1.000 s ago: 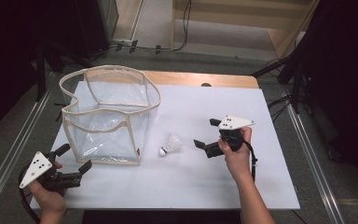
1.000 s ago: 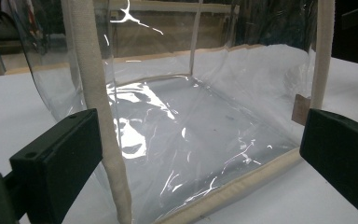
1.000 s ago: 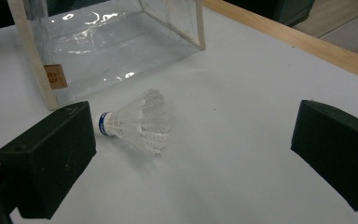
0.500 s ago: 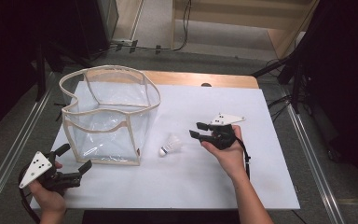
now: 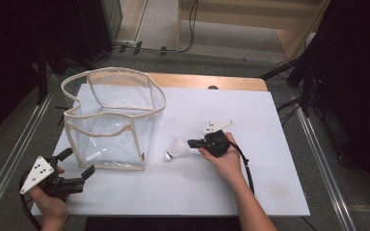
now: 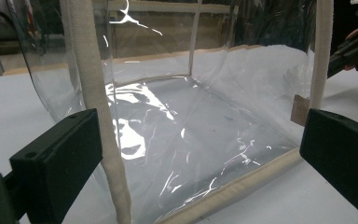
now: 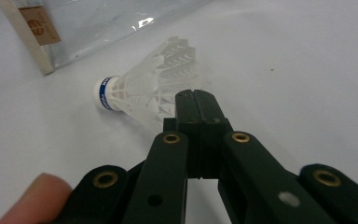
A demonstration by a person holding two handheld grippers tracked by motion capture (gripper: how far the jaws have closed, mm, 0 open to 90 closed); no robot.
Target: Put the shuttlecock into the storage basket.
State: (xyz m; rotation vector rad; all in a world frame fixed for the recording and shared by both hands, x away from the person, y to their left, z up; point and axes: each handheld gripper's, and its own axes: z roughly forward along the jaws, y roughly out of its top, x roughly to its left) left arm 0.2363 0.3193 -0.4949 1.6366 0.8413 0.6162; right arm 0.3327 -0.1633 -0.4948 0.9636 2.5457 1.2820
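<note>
A white shuttlecock with a blue band lies on its side on the white table, just right of a clear plastic bag with beige trim. My right gripper is at the shuttlecock's skirt. Its jaws are pressed together on the skirt's rim, as far as the right gripper view shows. My left gripper is held open near the table's front left corner. It faces the bag's near wall, with nothing between its jaws.
The bag stands upright and open-topped on the left half of the table. A wooden strip runs along the table's far edge. Metal rails flank the table on both sides.
My right gripper has moved left to the shuttlecock and gone from open to shut at its skirt. The left gripper has stayed in place, open.
</note>
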